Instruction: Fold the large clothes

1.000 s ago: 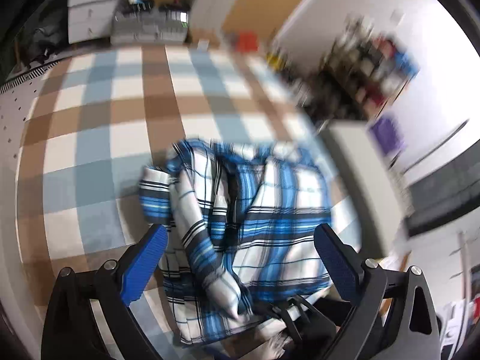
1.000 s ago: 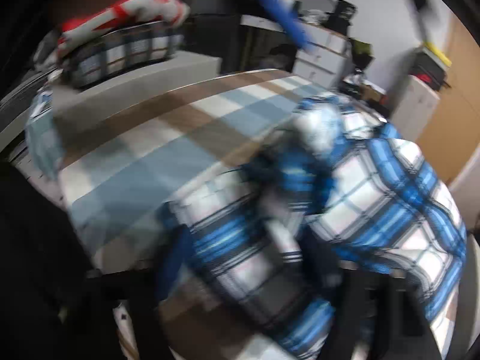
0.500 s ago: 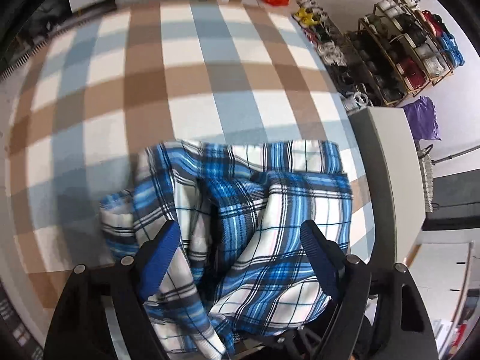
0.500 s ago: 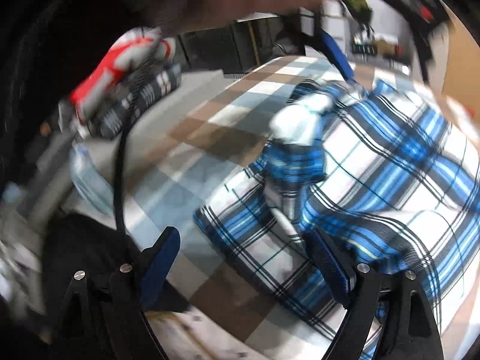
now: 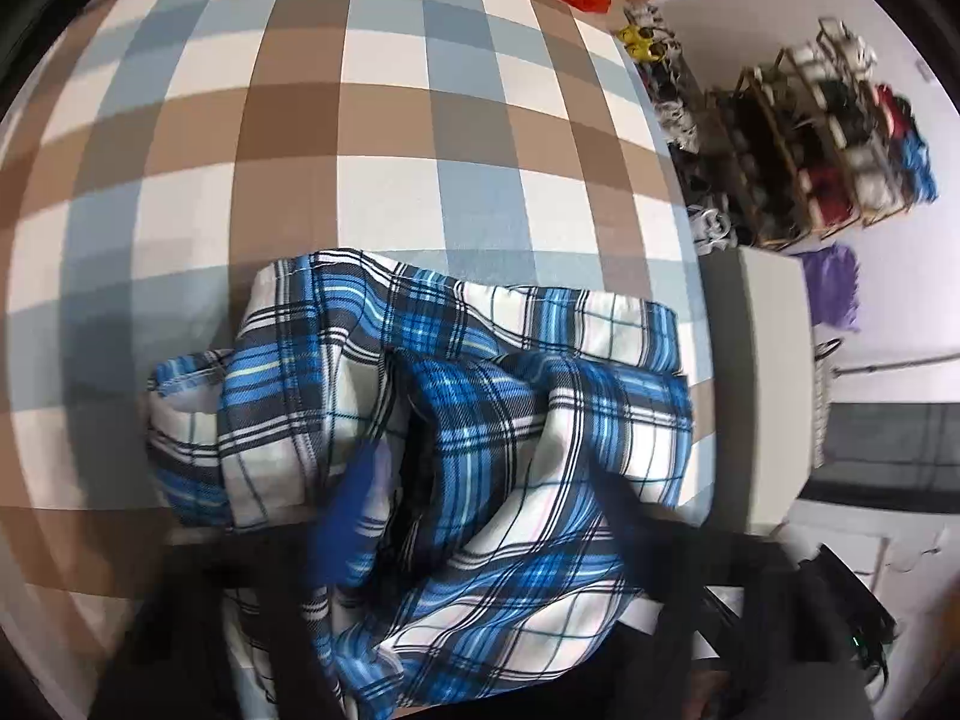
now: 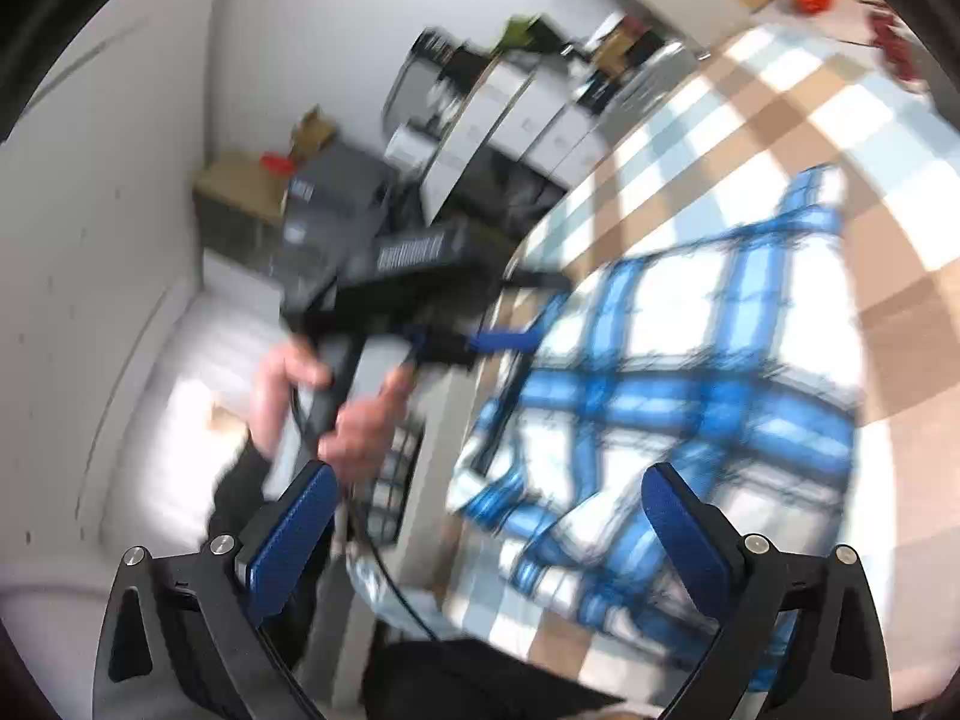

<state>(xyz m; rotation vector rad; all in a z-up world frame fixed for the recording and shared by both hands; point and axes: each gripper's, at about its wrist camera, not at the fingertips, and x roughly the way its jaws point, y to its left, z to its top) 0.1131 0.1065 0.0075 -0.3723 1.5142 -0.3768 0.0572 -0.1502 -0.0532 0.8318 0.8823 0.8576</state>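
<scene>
Left tool [image 5: 480, 516]: blurred and pointed steeply down at the plaid shirt [image 5: 480, 372]. Its jaws have just been closing, and a raised fold of the blue-and-white cloth is seen pinched between the blue fingers [image 5: 354, 510].
Right tool [image 6: 489, 480]: held wide apart, nothing gripped. Its jaws have just been opening further, and only blurred background is seen through the gap.
Plaid shirt: spread, partly folded, on the desk [image 5: 390, 120] under a brown, white and grey-blue checked cloth, at the edge nearest the left camera. One loose sleeve end is left sticking out to the left.
Left hand [image 6: 354, 426]: caught in the right camera, wrapped round the black handle of the left tool [image 6: 510, 339], whose blue finger is laid on the shirt's [image 6: 690, 360] edge.
Changed, left view: a second ago the fingers were set wide on either side of the shirt. Since then they have been drawn together on the cloth, and the shirt is seen closer and larger.
Changed, right view: a second ago the shirt was viewed upright, with a pile of folded clothes behind it. The picture is now tipped on its side, with the desk [image 6: 870, 120] swung to the right and white drawers [image 6: 528, 114] brought into view.
Background: a shoe rack [image 5: 810, 138] and a purple cloth [image 5: 831, 288] are seen past the desk's right edge.
</scene>
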